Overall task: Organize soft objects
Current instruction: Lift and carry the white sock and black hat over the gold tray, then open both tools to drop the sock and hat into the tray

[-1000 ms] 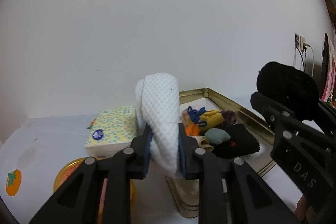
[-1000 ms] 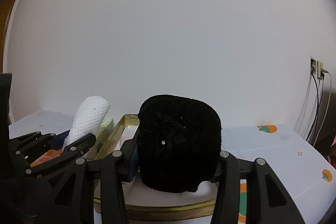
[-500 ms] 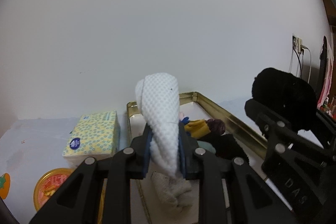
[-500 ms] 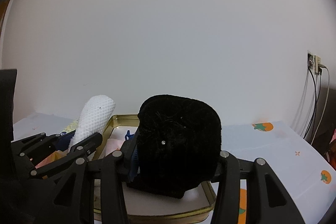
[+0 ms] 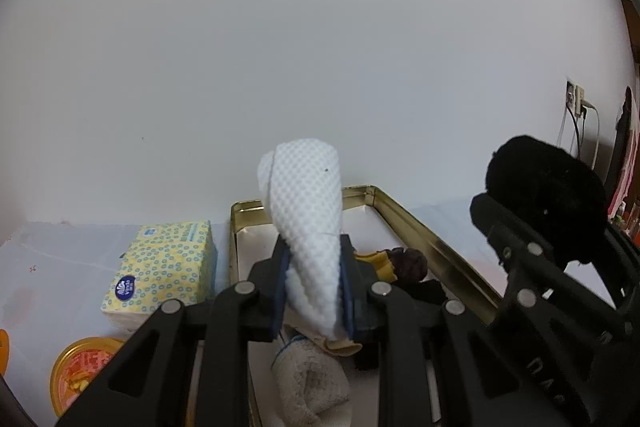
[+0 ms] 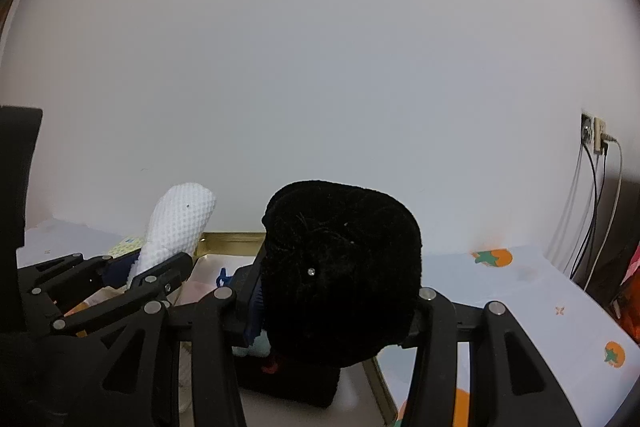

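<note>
my left tongs (image 5: 313, 291) are clamped on a rolled white waffle cloth (image 5: 308, 211), held upright over the near left part of the gold tray (image 5: 420, 227) on the desk (image 5: 60, 259). right tongs (image 6: 336, 303) are squeezing a fuzzy black cloth (image 6: 340, 275) above the tray's right edge. a beige towel roll (image 5: 308, 387) lies in the tray's near corner, and a tissue pack (image 5: 164, 271) sits just left of the tray.

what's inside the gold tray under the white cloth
In the gold tray lie a beige rolled towel, a yellow piece and a dark maroon item. The white cloth and the left gripper cover the rest.
</note>
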`<state>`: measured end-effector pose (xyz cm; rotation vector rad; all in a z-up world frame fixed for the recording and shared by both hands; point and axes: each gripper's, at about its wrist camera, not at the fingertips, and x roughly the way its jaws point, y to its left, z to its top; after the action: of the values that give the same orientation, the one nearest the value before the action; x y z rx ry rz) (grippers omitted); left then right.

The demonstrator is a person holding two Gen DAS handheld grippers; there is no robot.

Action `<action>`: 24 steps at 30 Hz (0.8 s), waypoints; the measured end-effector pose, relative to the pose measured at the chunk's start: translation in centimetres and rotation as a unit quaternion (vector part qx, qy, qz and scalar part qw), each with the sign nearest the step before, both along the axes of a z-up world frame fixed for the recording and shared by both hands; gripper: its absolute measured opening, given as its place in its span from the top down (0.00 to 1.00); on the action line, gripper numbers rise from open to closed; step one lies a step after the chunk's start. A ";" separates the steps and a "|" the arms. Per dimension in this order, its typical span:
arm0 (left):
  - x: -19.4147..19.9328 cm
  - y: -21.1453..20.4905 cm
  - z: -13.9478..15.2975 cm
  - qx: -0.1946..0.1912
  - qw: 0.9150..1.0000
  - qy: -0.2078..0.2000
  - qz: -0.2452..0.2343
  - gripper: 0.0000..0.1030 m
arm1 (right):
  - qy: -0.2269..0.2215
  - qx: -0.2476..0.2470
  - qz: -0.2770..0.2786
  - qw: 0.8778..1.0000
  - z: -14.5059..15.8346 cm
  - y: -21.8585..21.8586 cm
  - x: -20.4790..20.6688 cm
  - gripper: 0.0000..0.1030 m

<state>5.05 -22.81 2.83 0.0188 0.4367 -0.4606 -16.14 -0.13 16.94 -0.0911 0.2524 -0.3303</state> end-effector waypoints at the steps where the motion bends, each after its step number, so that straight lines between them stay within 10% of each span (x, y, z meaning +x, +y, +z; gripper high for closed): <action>1: 0.3 -0.2 0.0 0.000 1.000 0.002 0.002 0.80 | -0.001 -0.001 0.001 1.000 0.3 0.6 -0.1 0.51; 13: 3.7 -0.2 -0.1 -0.001 0.998 0.066 0.021 0.80 | 0.055 0.000 0.008 0.998 4.0 6.2 2.1 0.51; 24: 7.0 -1.8 -1.5 0.031 0.990 0.138 0.019 0.80 | 0.170 0.104 0.032 0.979 5.8 8.8 8.3 0.51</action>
<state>12.03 -24.58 1.34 0.0057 0.7218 -0.4130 -7.88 8.64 22.75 0.0528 0.6205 -0.2210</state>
